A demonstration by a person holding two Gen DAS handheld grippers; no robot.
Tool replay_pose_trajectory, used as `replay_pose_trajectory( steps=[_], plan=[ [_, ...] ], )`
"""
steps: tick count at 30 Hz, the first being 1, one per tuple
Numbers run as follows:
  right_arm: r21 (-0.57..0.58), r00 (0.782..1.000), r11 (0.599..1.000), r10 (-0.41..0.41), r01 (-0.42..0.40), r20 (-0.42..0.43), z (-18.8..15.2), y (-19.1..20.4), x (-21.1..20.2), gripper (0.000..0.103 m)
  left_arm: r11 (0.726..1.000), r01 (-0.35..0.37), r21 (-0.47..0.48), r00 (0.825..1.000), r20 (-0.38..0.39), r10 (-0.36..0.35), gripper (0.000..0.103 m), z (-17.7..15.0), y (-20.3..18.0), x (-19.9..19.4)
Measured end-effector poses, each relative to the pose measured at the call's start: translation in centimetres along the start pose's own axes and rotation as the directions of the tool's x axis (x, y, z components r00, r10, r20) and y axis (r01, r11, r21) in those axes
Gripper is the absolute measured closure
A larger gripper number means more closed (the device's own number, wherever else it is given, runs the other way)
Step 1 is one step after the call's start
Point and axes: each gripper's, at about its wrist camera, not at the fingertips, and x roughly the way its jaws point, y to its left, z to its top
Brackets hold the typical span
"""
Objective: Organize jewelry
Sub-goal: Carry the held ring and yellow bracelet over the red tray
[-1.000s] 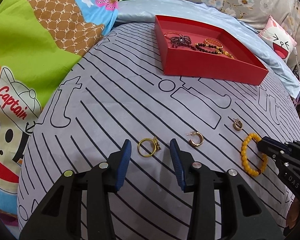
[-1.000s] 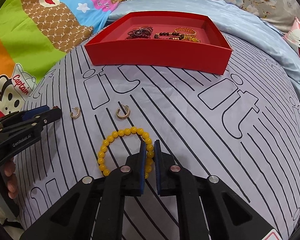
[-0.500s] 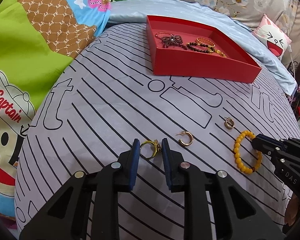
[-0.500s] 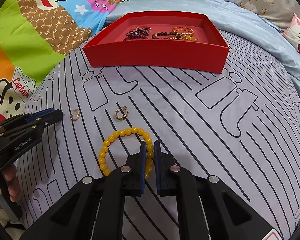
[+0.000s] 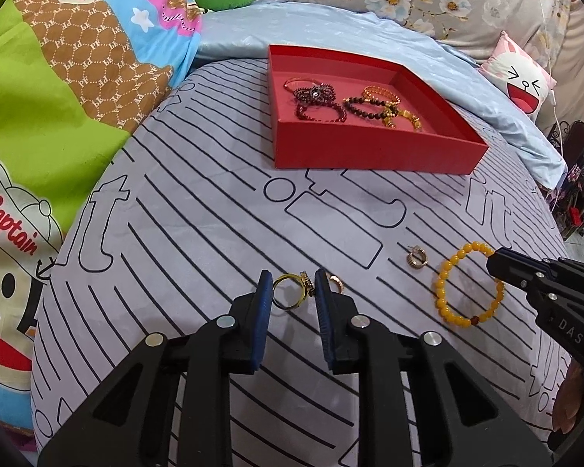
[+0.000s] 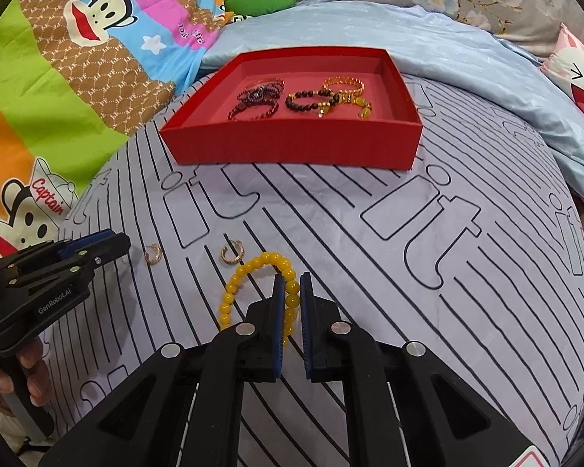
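Gold ring (image 5: 290, 292) sits clamped in the left tongs (image 5: 292, 292), half-hiding an earring (image 5: 336, 282); right tongs (image 6: 292, 292) pinch the yellow bracelet (image 6: 253, 272).

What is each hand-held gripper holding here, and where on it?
Left hand-held gripper: gold ring, across its band. Right hand-held gripper: yellow bead bracelet, pinched on its near beads.

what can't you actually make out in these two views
- Left wrist view: one gold earring is mostly hidden behind a finger of the left gripper.
- Right wrist view: the gold ring is hidden behind the left gripper.
- Right wrist view: part of the yellow bracelet is covered by the right gripper.
- Both views: the pieces in the red box overlap, so no sure count.
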Motion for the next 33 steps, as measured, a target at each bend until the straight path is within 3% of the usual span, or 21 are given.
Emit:
replay_pose_trajectory(
  steps=[11, 21, 28, 33],
  plan=[
    [0.004, 0.993, 1.0, -0.009, 0.009, 0.117, 5.4, -1.4, -2.7, 0.096, 0.998, 0.042, 0.047, 0.998, 0.054, -0.045, 0.081, 4.5, -2.1, -1.0],
    [-0.006, 0.977, 1.0, -0.007, 0.008, 0.213, 13.3, -2.0, -2.7, 0.096, 0.993, 0.057, 0.103, 0.988, 0.136, -0.071, 0.081, 12.3, -4.5, -0.2],
    [0.037, 0.983, 0.996, 0.068, -0.076, 0.172, 16.3, -1.8, 1.2, 0.096, 0.994, 0.058, 0.095, 0.991, 0.117, -0.069, 0.081, 15.1, -4.7, 3.2],
    [0.068, 0.99, 0.992, 0.094, -0.102, 0.108, 16.0, -1.9, 4.6, 0.096, 0.995, 0.054, 0.079, 0.995, 0.079, -0.06, 0.081, 15.2, -4.2, 5.7]
  ],
)
